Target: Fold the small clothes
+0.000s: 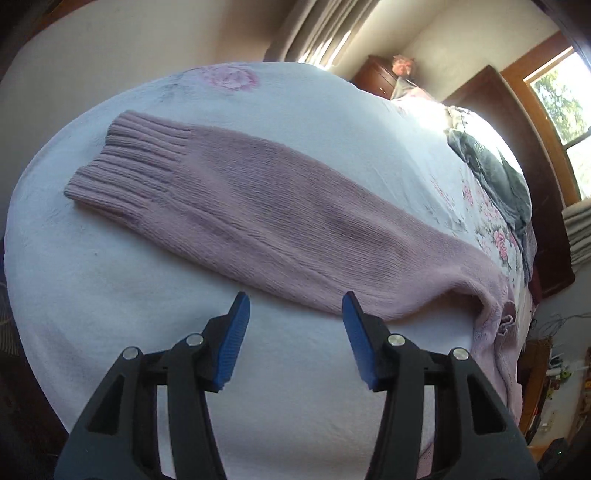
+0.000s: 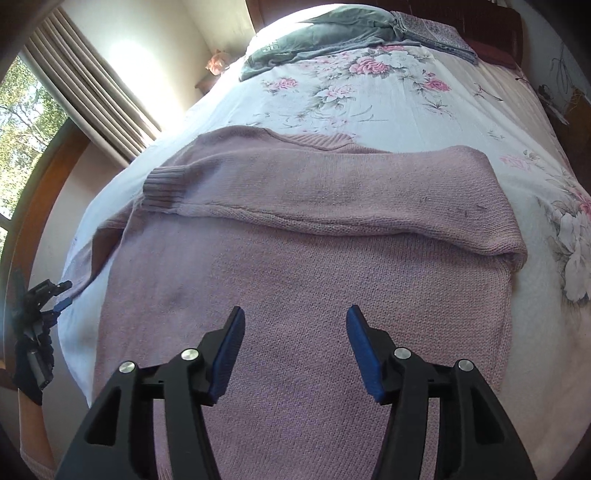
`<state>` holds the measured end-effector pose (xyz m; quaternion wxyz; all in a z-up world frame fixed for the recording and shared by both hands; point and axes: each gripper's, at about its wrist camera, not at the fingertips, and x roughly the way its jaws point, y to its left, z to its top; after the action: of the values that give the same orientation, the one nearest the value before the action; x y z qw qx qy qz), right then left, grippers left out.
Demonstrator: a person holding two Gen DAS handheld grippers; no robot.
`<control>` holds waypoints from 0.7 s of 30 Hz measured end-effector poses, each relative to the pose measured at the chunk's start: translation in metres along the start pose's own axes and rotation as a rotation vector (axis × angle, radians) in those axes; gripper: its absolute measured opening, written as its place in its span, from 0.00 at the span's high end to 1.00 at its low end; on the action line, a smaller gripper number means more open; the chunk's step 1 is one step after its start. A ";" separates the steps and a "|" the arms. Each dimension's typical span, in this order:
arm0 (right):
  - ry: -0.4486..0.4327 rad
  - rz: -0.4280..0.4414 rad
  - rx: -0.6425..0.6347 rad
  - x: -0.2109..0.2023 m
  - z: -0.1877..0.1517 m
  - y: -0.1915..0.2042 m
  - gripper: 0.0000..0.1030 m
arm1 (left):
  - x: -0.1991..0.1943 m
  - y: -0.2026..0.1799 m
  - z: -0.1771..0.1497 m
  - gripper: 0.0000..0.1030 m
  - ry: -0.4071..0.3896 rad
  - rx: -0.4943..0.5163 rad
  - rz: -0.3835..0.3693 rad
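Note:
A pink knitted sweater lies flat on the bed. One sleeve is folded across its chest, the ribbed cuff pointing left. The other sleeve stretches out over the white bedspread in the left wrist view, its ribbed cuff at the far left. My left gripper hovers open just short of that sleeve's near edge, nothing between its blue pads. My right gripper is open above the sweater's body. The left gripper also shows small at the left edge of the right wrist view.
The bedspread is white with pink flowers. A grey garment and a patterned cloth lie near the headboard. Curtains and a window stand to the left; a wooden nightstand is beyond the bed.

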<state>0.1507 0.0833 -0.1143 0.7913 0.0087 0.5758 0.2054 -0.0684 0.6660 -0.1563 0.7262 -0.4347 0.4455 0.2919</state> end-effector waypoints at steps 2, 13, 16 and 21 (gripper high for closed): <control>0.017 -0.010 0.013 0.011 -0.001 0.002 0.44 | 0.003 0.032 0.012 0.53 -0.023 -0.092 -0.031; 0.027 -0.044 0.028 0.022 -0.004 0.004 0.42 | 0.021 0.069 0.053 0.58 -0.122 -0.328 -0.276; 0.026 -0.048 0.030 0.022 -0.004 0.004 0.42 | 0.021 0.060 0.059 0.80 -0.139 -0.310 -0.235; 0.026 -0.062 0.024 0.022 -0.005 0.007 0.42 | 0.001 0.033 0.066 0.90 -0.197 -0.234 -0.232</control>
<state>0.1495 0.0955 -0.1343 0.7898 -0.0024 0.5883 0.1738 -0.0686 0.7399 -0.1541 0.7395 -0.5340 0.2820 0.2973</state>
